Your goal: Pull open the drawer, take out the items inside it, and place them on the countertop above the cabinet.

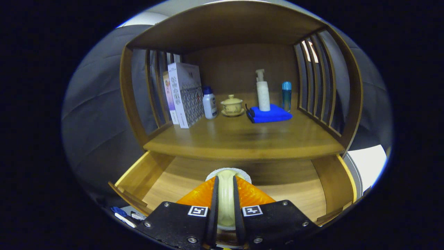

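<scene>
Cream-coloured cup (225, 194) pinched edge-on between the two fingers of the gripper (225, 180); fingers narrow, both pressing its sides, so it is held; white rim shows just ahead of the fingertips at 12 o'clock. Below it the wooden drawer (152, 177) stands pulled open, its floor bare as far as I can see; cup looks lifted above the drawer floor, though how high I cannot tell. Countertop (242, 139) lies beyond at 12 o'clock, front part free. Already on it: boxes (185, 93) at 10 o'clock, small white bottle (209, 103) beside them, lidded teacup (231, 105) on a saucer, pump bottle (263, 92) standing on a blue cloth (270, 114), blue bottle (286, 95) at 1 o'clock. Step in hand, judged: carry cup up and over the countertop's front edge; raise enough to clear that edge first; keep the squeeze steady since the grip is on a thin wall; set down on the bare front patch, well apart from the teacup and cloth; release only once it rests flat.
</scene>
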### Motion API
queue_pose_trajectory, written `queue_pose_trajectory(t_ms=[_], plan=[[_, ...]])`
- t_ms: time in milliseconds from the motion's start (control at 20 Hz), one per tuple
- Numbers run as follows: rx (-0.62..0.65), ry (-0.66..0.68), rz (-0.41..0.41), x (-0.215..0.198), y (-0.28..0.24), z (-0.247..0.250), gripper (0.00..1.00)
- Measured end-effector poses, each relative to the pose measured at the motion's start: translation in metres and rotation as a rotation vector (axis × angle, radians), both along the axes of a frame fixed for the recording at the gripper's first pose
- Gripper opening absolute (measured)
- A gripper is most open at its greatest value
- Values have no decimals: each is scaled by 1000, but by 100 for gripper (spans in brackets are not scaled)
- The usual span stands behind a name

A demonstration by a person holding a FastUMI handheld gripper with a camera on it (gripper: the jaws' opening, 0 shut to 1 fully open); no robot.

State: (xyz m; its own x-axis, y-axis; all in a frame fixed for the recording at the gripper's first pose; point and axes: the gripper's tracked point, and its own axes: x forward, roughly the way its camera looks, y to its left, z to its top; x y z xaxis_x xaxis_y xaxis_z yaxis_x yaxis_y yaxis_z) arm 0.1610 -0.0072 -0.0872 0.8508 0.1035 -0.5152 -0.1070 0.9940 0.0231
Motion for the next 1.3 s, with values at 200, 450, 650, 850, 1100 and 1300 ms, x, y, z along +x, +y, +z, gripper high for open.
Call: queue_pose_trajectory(t_ms=[200, 450, 650, 850, 1100, 1300], plan=[[0, -41, 4, 16, 3, 26, 22], [21, -61, -22, 42, 3, 43, 22], [38, -64, -45, 65, 1, 48, 22], [32, -70, -76, 90, -6, 51, 22], [43, -43, -133, 121, -15, 42, 22], [70, -16, -163, 145, -18, 29, 22]])
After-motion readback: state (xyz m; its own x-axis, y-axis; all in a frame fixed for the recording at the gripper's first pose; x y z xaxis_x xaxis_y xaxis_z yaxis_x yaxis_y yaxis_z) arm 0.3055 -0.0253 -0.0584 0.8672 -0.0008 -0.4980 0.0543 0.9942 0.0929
